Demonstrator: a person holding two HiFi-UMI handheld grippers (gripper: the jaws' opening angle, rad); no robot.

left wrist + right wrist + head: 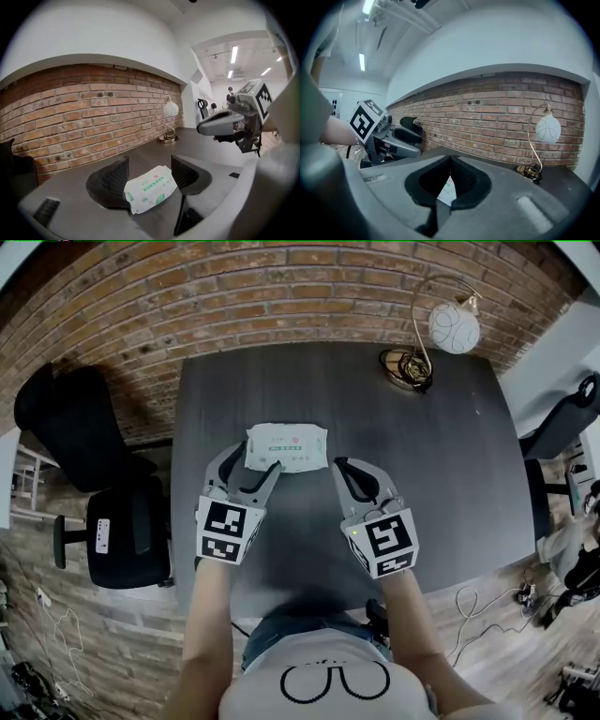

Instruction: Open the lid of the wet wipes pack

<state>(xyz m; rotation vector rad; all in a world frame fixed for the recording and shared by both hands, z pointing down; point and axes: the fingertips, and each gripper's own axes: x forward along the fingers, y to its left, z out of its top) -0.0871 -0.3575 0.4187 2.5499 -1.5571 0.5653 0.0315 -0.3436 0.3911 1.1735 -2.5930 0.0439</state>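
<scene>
The left gripper [250, 468] straddles the wet wipes pack's [287, 446] left end with open jaws, seemingly to steady it, the closed right gripper [339, 466] just right.

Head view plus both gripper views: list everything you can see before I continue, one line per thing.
wet wipes pack: one, white with green print, flat on the middle of the table.
table: one, dark grey, against the brick wall.
lamp: one, white globe on a brass stem, far right corner of the table.
office chairs: two, black, one on each side of the table.
brick wall: one, red-brown, behind the table.
cables: several, pale and dark, on the floor.
left gripper: one, grey with a black-and-white marker cube, jaws open with the pack between them.
right gripper: one, same colours, jaws shut, beside the pack's right end.
</scene>
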